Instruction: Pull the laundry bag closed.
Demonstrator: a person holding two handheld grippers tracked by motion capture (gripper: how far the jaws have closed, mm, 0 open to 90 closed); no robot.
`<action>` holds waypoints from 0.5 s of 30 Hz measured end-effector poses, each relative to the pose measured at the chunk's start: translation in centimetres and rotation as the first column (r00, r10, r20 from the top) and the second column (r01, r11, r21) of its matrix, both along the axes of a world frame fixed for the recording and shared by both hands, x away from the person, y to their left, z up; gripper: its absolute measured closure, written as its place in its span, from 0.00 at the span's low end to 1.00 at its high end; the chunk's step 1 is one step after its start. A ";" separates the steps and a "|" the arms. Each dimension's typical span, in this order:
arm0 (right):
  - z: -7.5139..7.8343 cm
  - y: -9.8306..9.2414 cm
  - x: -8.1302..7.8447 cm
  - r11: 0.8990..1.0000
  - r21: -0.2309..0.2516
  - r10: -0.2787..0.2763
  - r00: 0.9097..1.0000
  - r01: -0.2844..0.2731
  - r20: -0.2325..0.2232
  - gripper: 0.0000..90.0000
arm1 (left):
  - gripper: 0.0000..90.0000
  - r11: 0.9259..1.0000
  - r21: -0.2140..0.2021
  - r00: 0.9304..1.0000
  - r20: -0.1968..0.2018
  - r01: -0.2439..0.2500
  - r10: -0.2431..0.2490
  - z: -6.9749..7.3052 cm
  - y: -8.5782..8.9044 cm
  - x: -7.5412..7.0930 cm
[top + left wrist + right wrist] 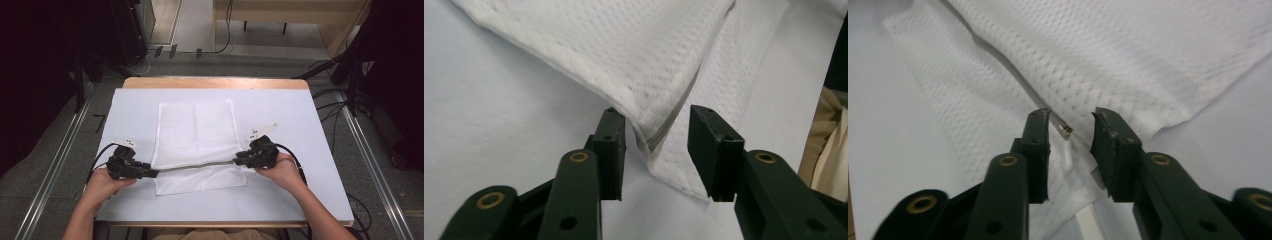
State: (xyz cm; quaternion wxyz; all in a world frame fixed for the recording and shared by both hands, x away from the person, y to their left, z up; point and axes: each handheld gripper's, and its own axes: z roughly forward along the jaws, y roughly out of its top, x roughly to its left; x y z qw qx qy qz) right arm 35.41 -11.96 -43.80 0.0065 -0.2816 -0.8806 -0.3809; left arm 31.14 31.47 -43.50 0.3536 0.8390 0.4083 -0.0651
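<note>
1. A white mesh bag (195, 145) lies flat on the pale table (300, 150), about midway across it and nearer the person's edge.
2. Its near part is folded over, and a grey zipper (197, 167) runs along that fold from side to side.
3. The left gripper (150, 173) sits at the left end of the zipper, held low over the table in the left hand (102, 182).
4. In the left gripper view its jaws stand apart, with the bag's folded corner (651, 142) and the zipper's end between them.
5. The left pad (610, 150) lies against the cloth; the right pad (709, 150) stands clear of it, so nothing is clamped.
6. The right gripper (239, 159) sits at the right end of the zipper, held in the right hand (282, 170).
7. In the right gripper view its jaws are also apart, narrower than the left pair's gap.
8. A small metal zipper pull (1065, 130) lies between them, just beside the left pad (1035, 145) and apart from the right one.
9. A white strap (1088, 220) trails from the bag toward the camera, under the jaws.
10. Neither gripper grips the bag; the cloth rests on the table with the fold slightly raised at the left corner.
11. The two grippers face each other along the zipper, well apart.
12. The far part of the bag lies smooth, with no gripper on it.
</note>
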 end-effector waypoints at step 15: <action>0.5 -3.2 1.1 0.984 0.086 -0.160 0.985 0.155 0.064 0.49 | 0.41 0.985 -0.010 0.976 0.137 -0.169 0.169 0.7 1.6 0.2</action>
